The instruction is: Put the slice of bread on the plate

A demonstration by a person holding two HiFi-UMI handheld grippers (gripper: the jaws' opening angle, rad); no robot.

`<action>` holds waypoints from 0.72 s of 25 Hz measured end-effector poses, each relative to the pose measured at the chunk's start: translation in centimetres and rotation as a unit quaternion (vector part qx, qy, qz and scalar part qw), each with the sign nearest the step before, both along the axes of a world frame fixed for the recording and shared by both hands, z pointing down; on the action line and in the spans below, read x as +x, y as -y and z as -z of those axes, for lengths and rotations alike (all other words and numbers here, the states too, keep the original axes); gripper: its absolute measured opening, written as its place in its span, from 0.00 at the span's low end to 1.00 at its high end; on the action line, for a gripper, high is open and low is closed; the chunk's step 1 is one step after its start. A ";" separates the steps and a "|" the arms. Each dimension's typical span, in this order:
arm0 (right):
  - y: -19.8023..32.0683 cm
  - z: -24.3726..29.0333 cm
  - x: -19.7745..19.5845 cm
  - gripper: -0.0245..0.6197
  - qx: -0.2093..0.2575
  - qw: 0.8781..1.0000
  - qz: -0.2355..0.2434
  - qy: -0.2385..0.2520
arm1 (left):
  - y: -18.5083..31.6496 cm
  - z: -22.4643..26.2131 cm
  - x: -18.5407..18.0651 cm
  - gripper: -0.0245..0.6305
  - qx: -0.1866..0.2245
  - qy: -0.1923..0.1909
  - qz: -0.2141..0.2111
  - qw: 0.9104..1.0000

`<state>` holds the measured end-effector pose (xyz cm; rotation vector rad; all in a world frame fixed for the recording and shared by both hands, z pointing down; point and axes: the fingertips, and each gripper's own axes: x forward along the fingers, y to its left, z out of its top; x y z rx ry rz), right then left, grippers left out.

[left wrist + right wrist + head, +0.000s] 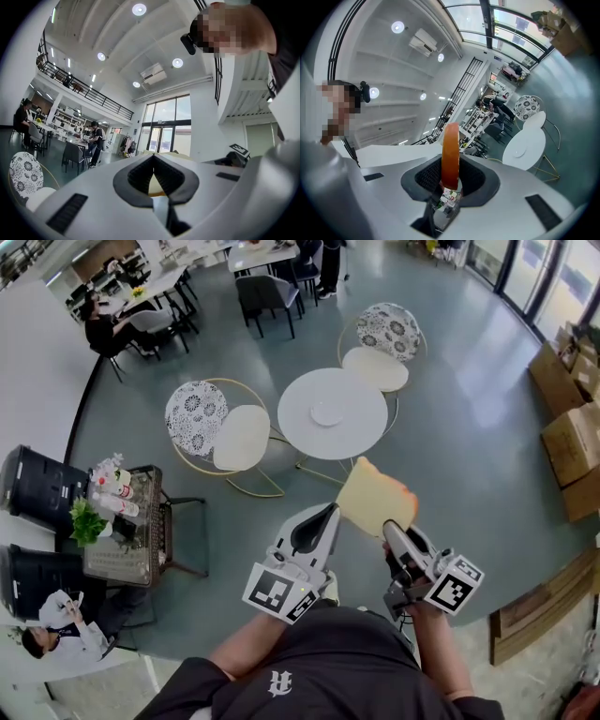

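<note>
You hold the pale, soft slice of bread [375,498] with its orange-brown crust in the right gripper [389,527]. The jaws are clenched on the lower edge of the slice, so it stands up above them. In the right gripper view you see it edge-on, as a thin band of crust. I think this hold at one edge is sensible, because the flat face stays free to be laid down later. The crumb looks spongy and may bend or tear if it is pinched too hard.

The left gripper [328,514] is just beside the right one. Its jaws are pressed together at the tips with nothing between them, so it seems to be spare here.

The small round white plate [328,413] lies in the middle of the smooth round white tabletop [361,432]. It is in front of you and well apart from the bread. Two chairs [220,427] with patterned round backs and thin golden frames stand around the tabletop. The bread is in the air and not yet on the plate.
</note>
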<state>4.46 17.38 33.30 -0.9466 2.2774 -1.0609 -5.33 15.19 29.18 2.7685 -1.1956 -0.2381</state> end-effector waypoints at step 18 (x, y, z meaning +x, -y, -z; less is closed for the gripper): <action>10.0 -1.2 -3.5 0.18 -0.015 1.000 0.008 -0.011 | 10.0 -1.4 -2.7 0.05 -0.022 -0.020 -0.006 1.000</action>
